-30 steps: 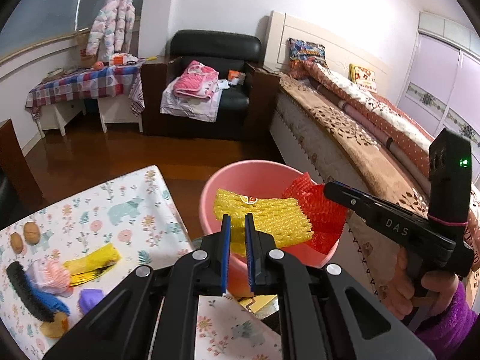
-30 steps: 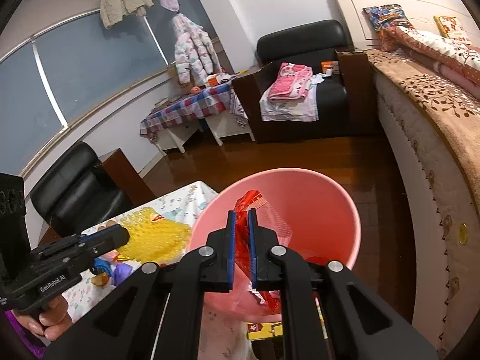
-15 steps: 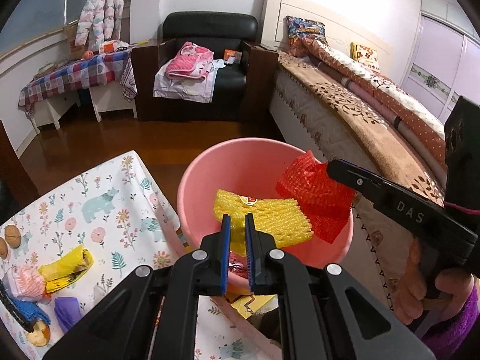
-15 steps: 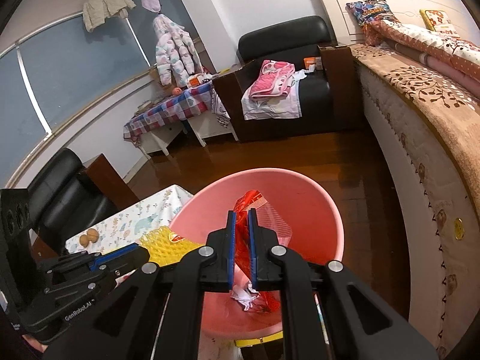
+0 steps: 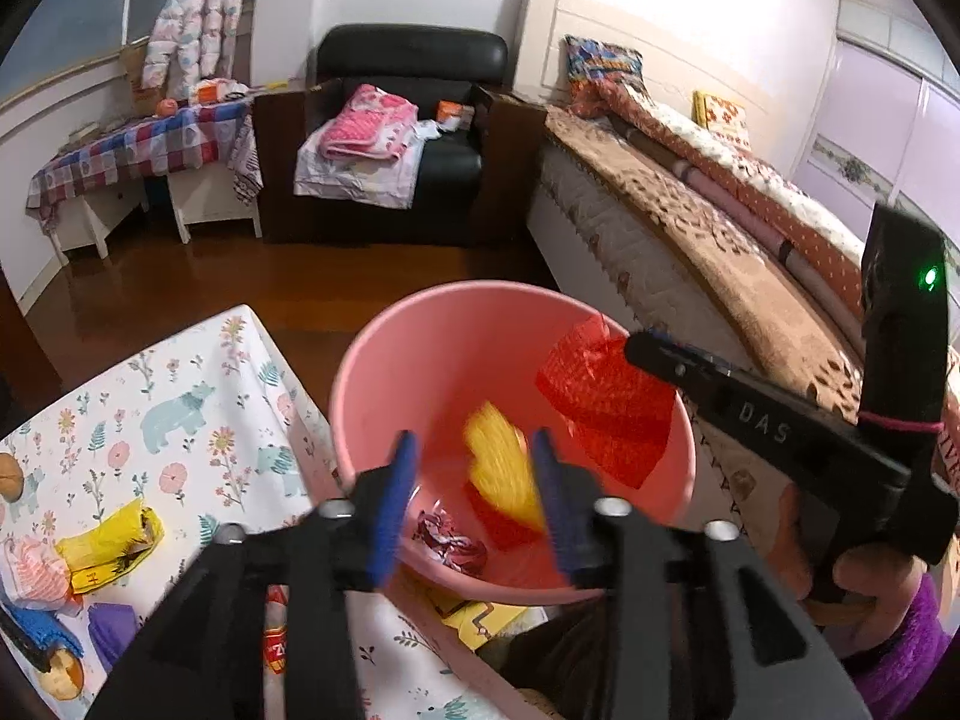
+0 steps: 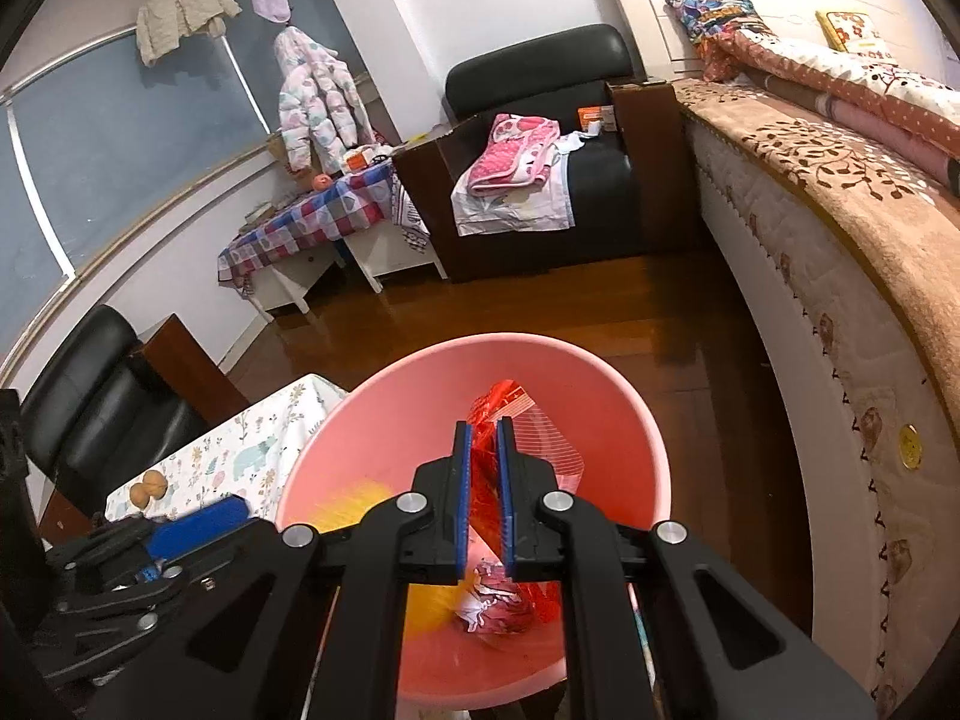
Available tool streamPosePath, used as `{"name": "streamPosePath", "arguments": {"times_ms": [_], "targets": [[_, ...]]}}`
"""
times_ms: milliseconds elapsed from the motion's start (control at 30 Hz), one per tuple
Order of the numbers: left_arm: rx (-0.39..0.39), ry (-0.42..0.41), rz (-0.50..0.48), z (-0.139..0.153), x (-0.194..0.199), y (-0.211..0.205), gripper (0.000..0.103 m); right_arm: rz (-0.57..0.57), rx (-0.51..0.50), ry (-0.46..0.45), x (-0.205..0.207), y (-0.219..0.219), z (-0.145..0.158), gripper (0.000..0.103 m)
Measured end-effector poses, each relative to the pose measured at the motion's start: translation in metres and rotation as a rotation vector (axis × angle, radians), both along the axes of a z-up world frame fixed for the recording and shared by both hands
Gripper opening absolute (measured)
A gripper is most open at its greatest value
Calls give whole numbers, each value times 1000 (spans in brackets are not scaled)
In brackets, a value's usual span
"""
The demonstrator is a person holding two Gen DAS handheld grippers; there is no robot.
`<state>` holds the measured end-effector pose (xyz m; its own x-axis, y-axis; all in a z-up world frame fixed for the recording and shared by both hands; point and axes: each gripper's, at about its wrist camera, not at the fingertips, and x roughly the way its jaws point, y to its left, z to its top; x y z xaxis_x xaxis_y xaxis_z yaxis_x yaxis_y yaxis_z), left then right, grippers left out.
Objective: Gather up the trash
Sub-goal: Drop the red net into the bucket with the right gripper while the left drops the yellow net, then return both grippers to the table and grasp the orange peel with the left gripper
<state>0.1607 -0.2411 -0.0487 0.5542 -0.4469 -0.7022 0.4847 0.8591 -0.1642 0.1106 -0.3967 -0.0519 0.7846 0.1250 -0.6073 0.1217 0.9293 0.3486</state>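
pink bin (image 5: 420,360) holds yellow net (image 5: 501,468); left claw (image 5: 474,498) spread, right claw (image 6: 482,492) pinching red wrapper (image 6: 486,468).

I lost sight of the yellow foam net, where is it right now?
In the left wrist view the yellow foam net is a blur inside the pink bin, between the open left tool's fingers, left of the red net.

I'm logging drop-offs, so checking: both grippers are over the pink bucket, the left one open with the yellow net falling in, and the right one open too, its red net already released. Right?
Not quite. The right gripper is shut on the red net, as the right wrist view shows. The rest holds: both are over the pink bucket, and the left gripper is open with the yellow net falling in.
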Motion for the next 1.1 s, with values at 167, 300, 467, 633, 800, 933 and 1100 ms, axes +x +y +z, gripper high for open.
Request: {"name": "streamPosePath", "arguments": {"times_ms": [167,300,467,633,800,933,1100], "targets": [[-28,-8,21,11,-1,12,44,-3,16,11,0,-2,0,28],[-46,-34,39,24,-6,25,44,4,0,5,-3,2,4,29],[-80,-53,77,39,-13,48,44,11,-16,1,-8,11,11,29],[-91,-100,120,59,-29,85,44,44,-26,-25,-21,30,25,29],[-72,-145,203,73,-50,135,44,113,-22,-48,-33,57,35,29],[-49,-159,274,77,-68,177,44,184,-19,-50,-41,86,39,29],[-21,-146,345,71,-89,219,44,268,-21,-34,-48,119,37,29]]}}
